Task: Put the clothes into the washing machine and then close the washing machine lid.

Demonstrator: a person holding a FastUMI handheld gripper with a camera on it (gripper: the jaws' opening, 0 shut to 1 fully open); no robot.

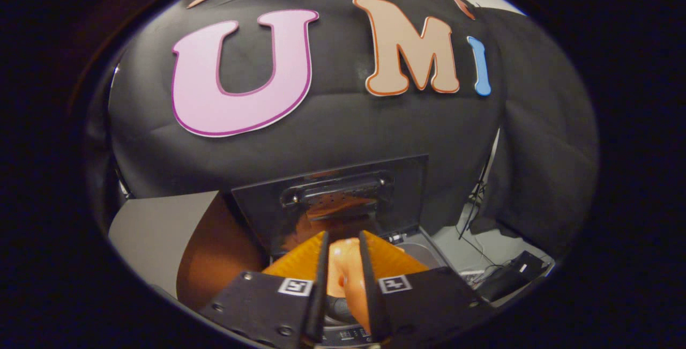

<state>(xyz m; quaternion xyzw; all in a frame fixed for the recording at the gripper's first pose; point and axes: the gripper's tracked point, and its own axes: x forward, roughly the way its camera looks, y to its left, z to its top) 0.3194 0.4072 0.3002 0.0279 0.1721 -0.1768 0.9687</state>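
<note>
1. Cloth (pixel 347 271), orange, sits pinched between the two fingers of the tool (pixel 345 290); both fingers press on it, nearly closed, and folds spread just ahead of them.
2. Washer (pixel 423 255) lies directly beyond and below the fingers. Its lid (pixel 329 199) stands raised, facing the tool, with orange reflected in its glossy panel.
3. Key relation: the drum opening seems to be just ahead and under the cloth, between fingers and lid, though the cloth hides most of it.
4. Judgement: the cloth probably needs lowering forward and releasing; the lid is not yet closed.
</note>
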